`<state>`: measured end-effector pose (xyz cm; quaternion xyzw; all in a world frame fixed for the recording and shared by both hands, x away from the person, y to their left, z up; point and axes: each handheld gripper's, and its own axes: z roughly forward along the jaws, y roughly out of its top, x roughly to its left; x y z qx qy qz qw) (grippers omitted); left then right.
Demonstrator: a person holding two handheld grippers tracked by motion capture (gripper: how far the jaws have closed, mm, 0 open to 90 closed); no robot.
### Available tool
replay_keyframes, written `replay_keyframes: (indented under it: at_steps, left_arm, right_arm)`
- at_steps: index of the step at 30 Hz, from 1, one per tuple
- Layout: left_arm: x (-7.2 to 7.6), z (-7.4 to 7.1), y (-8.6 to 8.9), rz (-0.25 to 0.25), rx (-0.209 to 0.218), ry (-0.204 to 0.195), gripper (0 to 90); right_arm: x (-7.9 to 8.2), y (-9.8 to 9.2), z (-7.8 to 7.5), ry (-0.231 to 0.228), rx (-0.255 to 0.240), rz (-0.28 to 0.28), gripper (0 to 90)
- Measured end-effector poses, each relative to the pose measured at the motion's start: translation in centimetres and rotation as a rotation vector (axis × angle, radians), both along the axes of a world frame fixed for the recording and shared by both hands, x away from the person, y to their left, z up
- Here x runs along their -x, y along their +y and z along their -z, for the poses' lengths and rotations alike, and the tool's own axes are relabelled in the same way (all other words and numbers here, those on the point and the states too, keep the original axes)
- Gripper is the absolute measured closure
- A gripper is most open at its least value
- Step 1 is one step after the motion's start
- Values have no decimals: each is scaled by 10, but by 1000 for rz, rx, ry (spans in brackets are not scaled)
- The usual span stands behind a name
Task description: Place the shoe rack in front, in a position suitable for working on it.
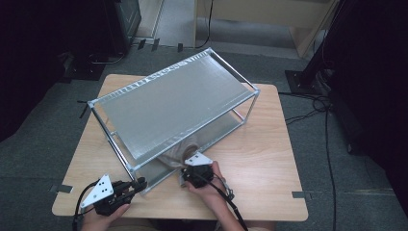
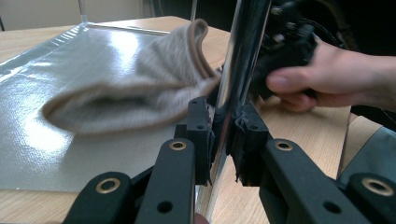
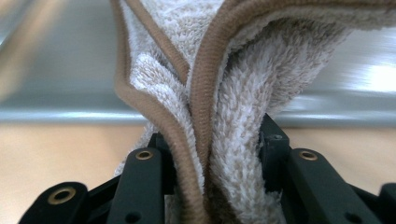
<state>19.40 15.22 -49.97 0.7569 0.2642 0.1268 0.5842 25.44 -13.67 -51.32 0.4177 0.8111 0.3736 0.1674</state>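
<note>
Towel (image 3: 243,121), beige terry with a brown piped edge, pinched in a bunched fold between the jaws of the right tool (image 1: 191,169); in the right gripper view the pile fills the gap and both pads press into it. In the high view the towel (image 1: 179,153) lies at the near edge of the lower shelf (image 1: 226,126) of a two-tier metal rack (image 1: 173,103) that stands on the wooden desk (image 1: 269,159), under the overhang of the upper shelf. In the left gripper view the cloth (image 2: 135,93) hangs as a loose open fold above the silvery lower shelf (image 2: 42,130), with the right hand (image 2: 327,79) just behind the rack's near corner post (image 2: 238,70). Left tool (image 1: 139,183), at the near left of the desk: jaws pressed together on that chrome post, one pad on each side of it. Dark floor and trailing cables surround the desk.
</note>
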Motion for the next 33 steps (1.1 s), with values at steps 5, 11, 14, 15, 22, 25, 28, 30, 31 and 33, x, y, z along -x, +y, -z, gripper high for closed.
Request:
replay_keyframes:
  at_steps: [5, 11, 14, 15, 22, 25, 28, 30, 31, 33]
  left_arm:
    - [0, 0, 0, 1, 1, 0, 792]
    - [0, 0, 0, 1, 0, 0, 793]
    - [0, 0, 0, 1, 1, 0, 793]
    - [0, 0, 0, 1, 1, -1, 793]
    - [0, 1, 0, 3, 1, 0, 794]
    - [0, 1, 0, 5, 0, 0, 794]
    - [0, 1, 0, 5, 1, 1, 794]
    - [0, 1, 0, 6, 1, 2, 793]
    - [0, 1, 0, 5, 1, 2, 793]
    - [0, 1, 0, 10, 3, 4, 793]
  right_arm:
    - [25, 39, -2, 16, 2, -223, 616]
    - [29, 50, 0, 9, -17, -273, 613]
    - [23, 44, 0, 9, -21, -256, 615]
    - [20, 40, -1, 4, -7, -240, 615]
    - [-16, -2, -1, 17, -12, -50, 613]
    - [-29, -22, -1, 23, -22, 46, 613]
    - [-37, -35, -1, 26, -21, 100, 613]
    - [-48, -54, -1, 32, -16, 176, 612]
    - [-52, -62, 0, 33, -12, 210, 611]
    - [-58, -73, 0, 34, -8, 263, 609]
